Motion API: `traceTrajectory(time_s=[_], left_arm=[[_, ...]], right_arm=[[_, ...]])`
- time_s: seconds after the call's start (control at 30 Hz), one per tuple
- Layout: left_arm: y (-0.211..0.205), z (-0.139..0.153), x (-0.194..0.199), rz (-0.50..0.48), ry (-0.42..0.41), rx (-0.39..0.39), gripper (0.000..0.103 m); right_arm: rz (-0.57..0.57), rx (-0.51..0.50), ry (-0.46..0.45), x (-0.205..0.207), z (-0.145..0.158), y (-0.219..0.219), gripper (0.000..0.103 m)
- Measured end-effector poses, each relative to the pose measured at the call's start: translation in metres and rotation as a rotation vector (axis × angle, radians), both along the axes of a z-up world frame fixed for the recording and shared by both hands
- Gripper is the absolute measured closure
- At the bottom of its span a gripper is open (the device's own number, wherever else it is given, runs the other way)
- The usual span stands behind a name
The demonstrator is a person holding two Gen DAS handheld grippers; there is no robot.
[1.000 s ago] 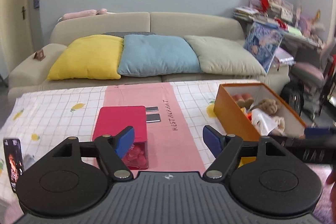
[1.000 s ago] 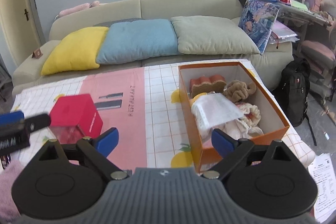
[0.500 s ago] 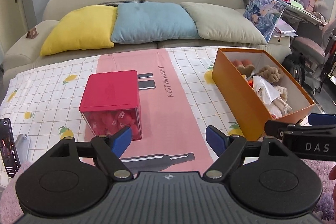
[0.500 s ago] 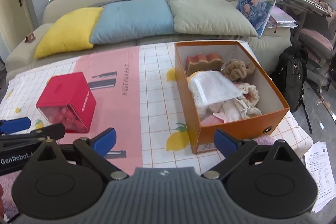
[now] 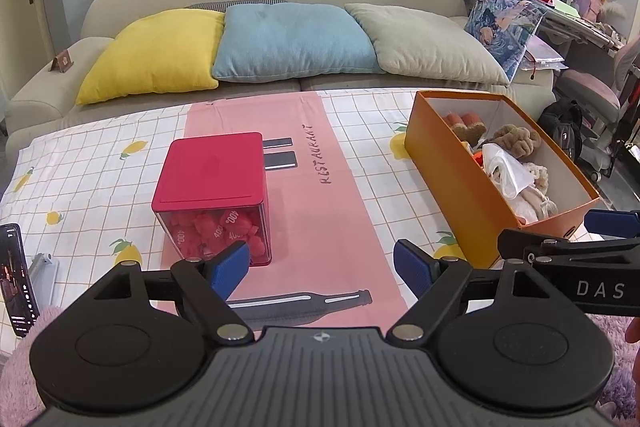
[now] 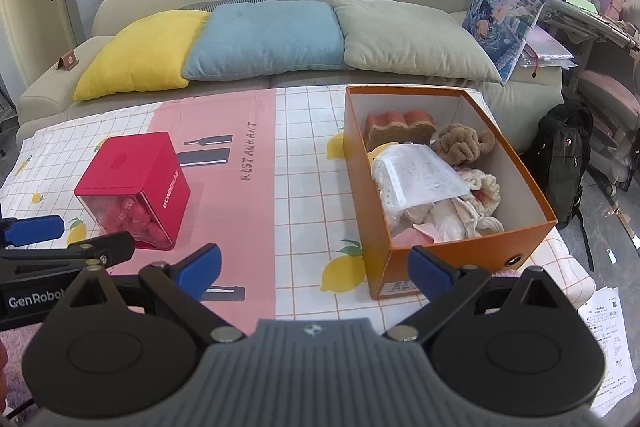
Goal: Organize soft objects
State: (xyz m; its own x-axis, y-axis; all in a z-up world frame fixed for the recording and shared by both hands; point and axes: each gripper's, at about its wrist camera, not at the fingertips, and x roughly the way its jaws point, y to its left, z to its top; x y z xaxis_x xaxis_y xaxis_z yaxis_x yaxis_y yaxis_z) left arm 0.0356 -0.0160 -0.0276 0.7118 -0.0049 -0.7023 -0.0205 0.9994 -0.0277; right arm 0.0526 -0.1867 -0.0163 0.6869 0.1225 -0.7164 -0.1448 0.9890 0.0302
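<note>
An orange box (image 6: 448, 259) stands on the right of the table and holds several soft things: a brown plush (image 6: 460, 145), an orange-topped sponge (image 6: 400, 127), a clear bag (image 6: 416, 175) and cream knitted items (image 6: 484, 191). It also shows in the left wrist view (image 5: 452, 183). My left gripper (image 5: 322, 267) is open and empty above the table's near edge. My right gripper (image 6: 314, 269) is open and empty, near the box's front left corner. Each gripper shows at the edge of the other's view.
A red-lidded clear cube (image 5: 214, 195) with red pieces sits left of centre on the pink runner (image 5: 320, 187). A phone (image 5: 16, 279) stands at the far left. A sofa with cushions (image 5: 292, 43) lies behind; a black backpack (image 6: 564, 163) stands on the floor at right.
Both grippers have pulled back and risen, so more of the table and the box's inside shows. Both stay open and empty.
</note>
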Motion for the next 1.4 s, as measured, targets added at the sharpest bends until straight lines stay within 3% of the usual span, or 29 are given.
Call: traceTrajectory(time_s=[1.4], left_arm=[[0.002, -0.0002, -0.0018, 0.006, -0.002, -0.034, 0.007]], right_arm=[[0.014, -0.003, -0.006, -0.0015, -0.0022, 0.0032, 0.005]])
